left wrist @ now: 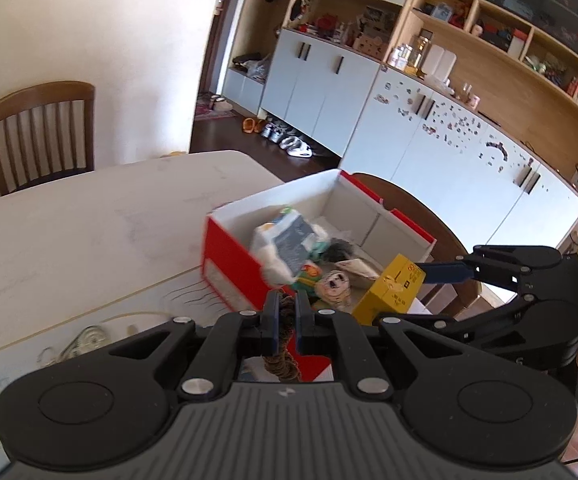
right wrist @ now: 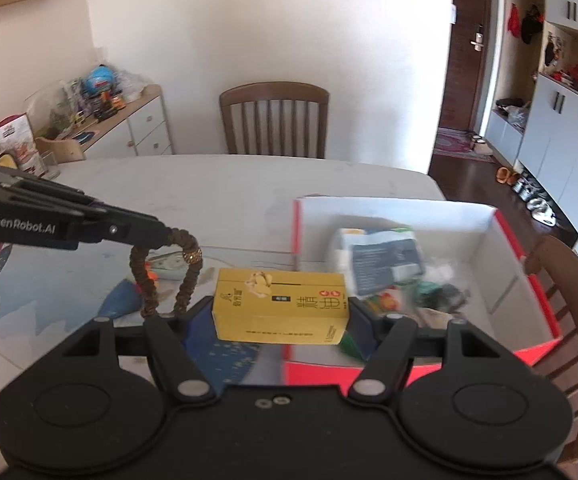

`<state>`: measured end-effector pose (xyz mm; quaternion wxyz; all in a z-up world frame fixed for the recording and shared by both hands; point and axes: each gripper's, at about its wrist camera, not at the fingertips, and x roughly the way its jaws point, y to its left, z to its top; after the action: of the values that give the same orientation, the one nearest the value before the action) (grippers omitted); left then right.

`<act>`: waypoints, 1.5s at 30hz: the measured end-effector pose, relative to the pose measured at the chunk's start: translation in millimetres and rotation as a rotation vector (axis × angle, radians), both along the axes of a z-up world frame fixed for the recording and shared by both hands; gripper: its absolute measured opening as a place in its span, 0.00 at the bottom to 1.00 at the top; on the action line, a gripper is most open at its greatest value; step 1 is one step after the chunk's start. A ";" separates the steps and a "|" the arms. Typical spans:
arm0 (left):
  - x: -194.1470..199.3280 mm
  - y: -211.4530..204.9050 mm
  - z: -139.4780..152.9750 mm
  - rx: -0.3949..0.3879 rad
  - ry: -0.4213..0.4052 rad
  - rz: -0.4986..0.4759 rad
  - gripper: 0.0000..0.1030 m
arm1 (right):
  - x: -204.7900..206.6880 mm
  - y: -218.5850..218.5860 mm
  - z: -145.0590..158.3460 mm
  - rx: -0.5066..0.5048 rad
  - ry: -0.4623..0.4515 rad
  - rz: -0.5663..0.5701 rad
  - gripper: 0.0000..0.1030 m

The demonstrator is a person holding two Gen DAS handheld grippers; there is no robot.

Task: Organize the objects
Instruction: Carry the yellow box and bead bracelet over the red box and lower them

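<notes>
- Red box point(right wrist: 421, 368), open-topped with a white inside, sits at the table point(left wrist: 69, 232) edge near a chair. Already half full of packets and soft clutter. Cardboard by the look; probably light, and the walls would flex if gripped. Best left where it stands and loaded from above.
- Yellow carton point(right wrist: 281, 306), rectangular with dark print on the faces, held in the air just beside the box's near left corner. Right gripper point(right wrist: 281, 312) is clamped across its two short ends. Likely stiff and light; flat faces give good purchase, though too hard a squeeze could dent it. A small crumpled scrap sits on its top edge.
- Bead bracelet point(right wrist: 165, 276), a brown loop of small rough beads with one gold bead, hangs limp over the table left of the carton. Left gripper point(left wrist: 285, 312) is pinched tight on the top of the loop. Floppy and swinging; hold it by the strand and lower it in, no sideways motion.
</notes>
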<state>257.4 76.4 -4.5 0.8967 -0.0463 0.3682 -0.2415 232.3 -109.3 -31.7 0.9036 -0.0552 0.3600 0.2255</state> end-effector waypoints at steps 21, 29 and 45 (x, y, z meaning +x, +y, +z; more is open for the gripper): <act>68.7 -130.0 -7.2 0.016 -0.006 -0.019 0.06 | 60.5 -122.7 -17.0 -0.081 0.003 -0.044 0.66; 105.9 -151.3 -22.3 0.024 -0.004 0.019 0.06 | 86.5 -128.8 -38.9 -0.089 0.067 -0.012 0.66; 158.4 -165.1 -74.3 0.018 0.100 0.073 0.06 | 114.8 -105.1 -77.6 -0.155 0.136 0.077 0.66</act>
<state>415.8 -88.7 -78.8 0.8858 -0.0635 0.4126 -0.2026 347.1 -214.4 -109.3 0.8607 -0.1233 0.4345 0.2350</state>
